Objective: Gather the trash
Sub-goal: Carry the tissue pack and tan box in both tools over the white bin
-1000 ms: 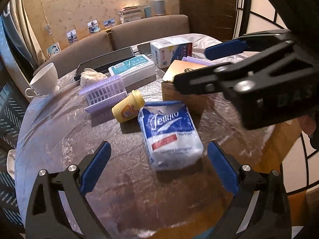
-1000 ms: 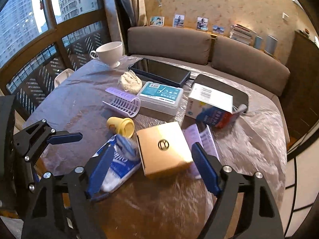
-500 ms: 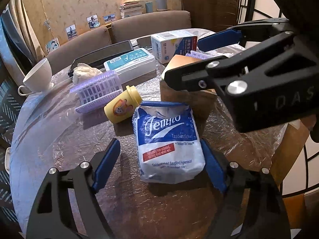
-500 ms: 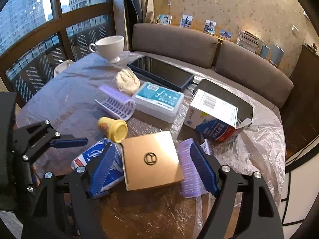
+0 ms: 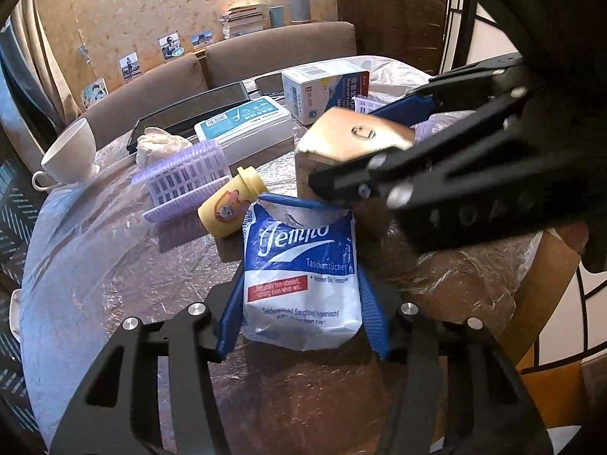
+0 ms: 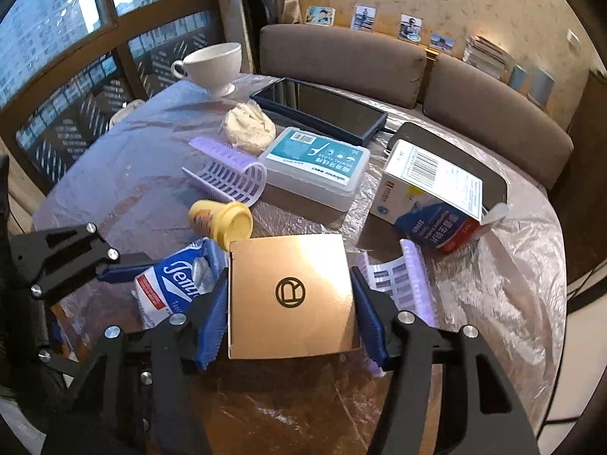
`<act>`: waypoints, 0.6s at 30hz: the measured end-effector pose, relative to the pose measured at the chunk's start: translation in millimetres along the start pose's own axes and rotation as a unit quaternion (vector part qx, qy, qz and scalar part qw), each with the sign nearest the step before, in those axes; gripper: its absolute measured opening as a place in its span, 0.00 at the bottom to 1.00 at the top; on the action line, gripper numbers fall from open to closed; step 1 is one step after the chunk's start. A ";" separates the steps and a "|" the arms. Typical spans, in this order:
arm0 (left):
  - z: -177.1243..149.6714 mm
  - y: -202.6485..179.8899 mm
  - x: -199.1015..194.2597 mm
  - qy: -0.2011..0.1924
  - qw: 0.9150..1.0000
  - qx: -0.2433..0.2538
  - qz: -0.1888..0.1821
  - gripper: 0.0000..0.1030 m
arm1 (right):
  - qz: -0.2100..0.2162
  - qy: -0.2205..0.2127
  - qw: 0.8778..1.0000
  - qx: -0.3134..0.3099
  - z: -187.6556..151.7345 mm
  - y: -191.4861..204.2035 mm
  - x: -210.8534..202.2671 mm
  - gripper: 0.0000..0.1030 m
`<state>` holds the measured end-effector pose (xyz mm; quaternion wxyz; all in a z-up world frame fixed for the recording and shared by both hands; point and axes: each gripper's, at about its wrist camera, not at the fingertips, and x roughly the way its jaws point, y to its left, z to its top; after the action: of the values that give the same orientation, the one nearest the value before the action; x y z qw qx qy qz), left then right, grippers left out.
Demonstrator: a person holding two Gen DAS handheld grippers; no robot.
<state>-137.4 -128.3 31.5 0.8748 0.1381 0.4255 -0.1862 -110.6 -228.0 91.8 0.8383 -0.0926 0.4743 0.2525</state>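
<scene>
A blue and white Tempo tissue pack (image 5: pixel 301 276) lies on the plastic-covered round table (image 5: pixel 95 265). My left gripper (image 5: pixel 301 313) is shut on the tissue pack, its blue pads against both sides. A gold cardboard box (image 6: pixel 290 295) sits just right of the pack. My right gripper (image 6: pixel 290 320) is shut on the gold box, pads pressed to its left and right faces; it also shows in the left wrist view (image 5: pixel 436 151). The tissue pack also shows in the right wrist view (image 6: pixel 170 284).
A yellow bottle (image 6: pixel 224 222) lies beyond the pack. Purple hair rollers (image 6: pixel 227 174) (image 6: pixel 413 284), a floss box (image 6: pixel 315 167), a crumpled tissue (image 6: pixel 248 127), an open carton (image 6: pixel 432 197), a black tray (image 6: pixel 322 110) and a white cup (image 6: pixel 214 62) stand further back.
Both grippers moved forward and closed: the left onto the tissue pack, the right onto the gold box. Both had been open a second ago.
</scene>
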 end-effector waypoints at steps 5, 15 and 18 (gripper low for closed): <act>-3.9 3.2 -5.4 0.002 1.000 -0.006 -0.009 0.51 | -0.001 -0.026 0.999 0.036 -3.0 -3.0 -22.4 0.57; -14.7 10.7 -20.4 0.003 1.000 -0.025 -0.018 0.51 | 0.008 -0.038 0.997 0.069 -20.2 4.3 -49.7 0.57; -15.7 15.3 -23.3 0.004 0.999 -0.033 -0.022 0.51 | 0.013 -0.035 0.996 0.078 -26.8 6.8 -52.2 0.57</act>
<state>-154.8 -103.6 41.9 0.8728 0.1010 0.4377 -0.1908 -156.2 -250.3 122.1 0.8557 -0.0118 0.4637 0.2292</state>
